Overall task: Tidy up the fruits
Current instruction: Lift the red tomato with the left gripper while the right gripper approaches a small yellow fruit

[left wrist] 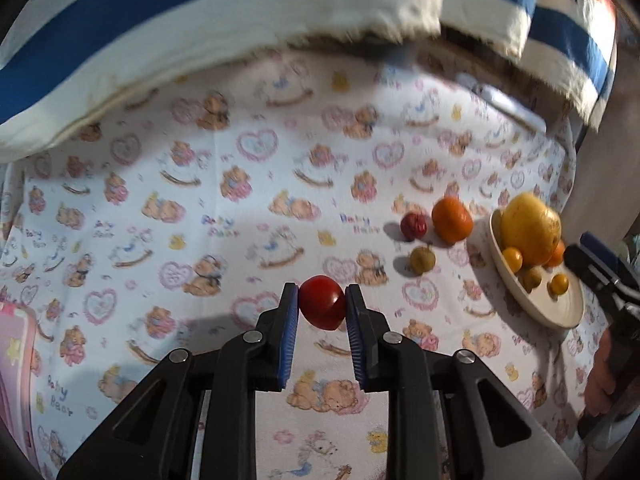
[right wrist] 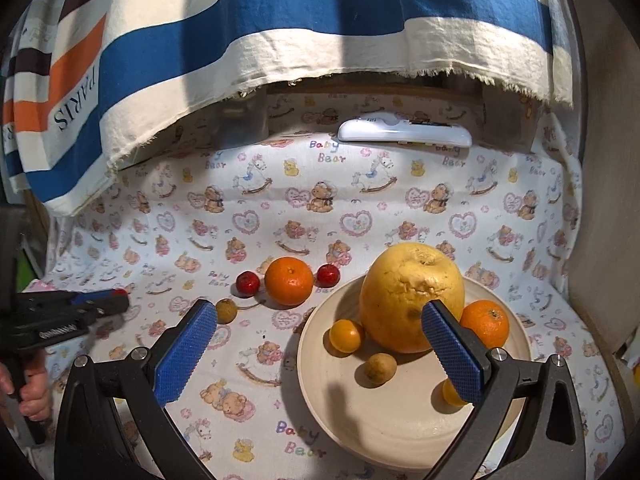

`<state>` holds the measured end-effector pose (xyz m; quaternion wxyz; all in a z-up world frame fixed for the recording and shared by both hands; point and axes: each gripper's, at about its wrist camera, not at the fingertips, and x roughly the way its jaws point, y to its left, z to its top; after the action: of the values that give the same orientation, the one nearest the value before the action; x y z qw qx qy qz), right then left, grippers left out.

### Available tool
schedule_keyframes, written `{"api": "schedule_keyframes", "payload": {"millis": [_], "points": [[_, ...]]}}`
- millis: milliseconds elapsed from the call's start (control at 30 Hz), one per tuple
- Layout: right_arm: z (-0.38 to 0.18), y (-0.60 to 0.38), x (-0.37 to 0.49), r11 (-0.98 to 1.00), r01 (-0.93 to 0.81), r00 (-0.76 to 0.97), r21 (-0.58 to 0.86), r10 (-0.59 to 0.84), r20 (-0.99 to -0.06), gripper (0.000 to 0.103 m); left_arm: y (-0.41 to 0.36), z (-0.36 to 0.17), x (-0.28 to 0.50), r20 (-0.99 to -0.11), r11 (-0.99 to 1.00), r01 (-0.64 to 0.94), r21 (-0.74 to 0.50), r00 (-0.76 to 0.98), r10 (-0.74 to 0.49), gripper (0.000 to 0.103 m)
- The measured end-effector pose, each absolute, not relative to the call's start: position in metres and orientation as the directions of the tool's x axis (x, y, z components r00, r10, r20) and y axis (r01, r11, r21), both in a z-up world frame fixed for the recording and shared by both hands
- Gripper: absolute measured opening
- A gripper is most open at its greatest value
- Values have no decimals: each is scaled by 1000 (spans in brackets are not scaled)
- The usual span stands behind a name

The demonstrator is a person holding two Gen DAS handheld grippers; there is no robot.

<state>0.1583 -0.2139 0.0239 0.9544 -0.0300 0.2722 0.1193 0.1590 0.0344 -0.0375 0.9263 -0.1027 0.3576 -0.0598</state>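
Note:
My left gripper is shut on a red tomato and holds it above the bear-print cloth. To its right a cream plate holds a big yellow pomelo and several small fruits. An orange, a small red fruit and a brown longan lie on the cloth beside the plate. My right gripper is open and empty over the plate, near the pomelo. Here the orange, two red fruits and the longan lie left of the plate.
A striped blue, white and orange cloth hangs over the back of the surface. A white remote-like device lies at the back. A pink object sits at the left edge. The left gripper shows in the right wrist view.

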Motion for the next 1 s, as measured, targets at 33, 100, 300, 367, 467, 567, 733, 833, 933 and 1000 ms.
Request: {"api": "schedule_keyframes", "payload": {"millis": [33, 100, 300, 367, 467, 567, 733, 833, 933, 1000], "points": [[26, -211, 158, 969, -249, 822, 5, 214, -528, 102, 38, -36, 158, -641, 971, 29, -239, 746, -180, 22], [30, -205, 156, 963, -269, 816, 5, 230, -531, 102, 44, -33, 156, -625, 970, 10, -243, 763, -165, 22], [47, -181, 161, 947, -322, 794, 14, 278, -541, 102, 57, -33, 156, -592, 962, -30, -270, 793, -141, 22], [49, -170, 170, 940, -340, 758, 35, 296, -581, 102, 59, -33, 155, -584, 962, -42, -271, 801, -130, 22], [44, -155, 186, 935, -347, 700, 68, 307, -645, 100, 63, -33, 156, -572, 960, -57, -273, 812, -115, 22], [38, -141, 202, 955, -289, 648, 59, 241, -722, 91, 69, -33, 156, -570, 957, -74, -281, 815, -105, 22], [22, -132, 225, 950, -266, 544, 165, 289, -788, 69, 76, -37, 159, -581, 949, -99, -300, 808, -99, 22], [8, -125, 239, 950, -246, 493, 190, 292, -819, 59, 77, -39, 160, -588, 949, -111, -296, 804, -90, 22], [-5, -119, 248, 952, -237, 461, 194, 287, -840, 50, 78, -40, 160, -589, 947, -112, -300, 803, -92, 22], [-14, -114, 254, 953, -242, 439, 180, 273, -856, 45, 78, -40, 160, -591, 950, -115, -291, 803, -84, 22]]}}
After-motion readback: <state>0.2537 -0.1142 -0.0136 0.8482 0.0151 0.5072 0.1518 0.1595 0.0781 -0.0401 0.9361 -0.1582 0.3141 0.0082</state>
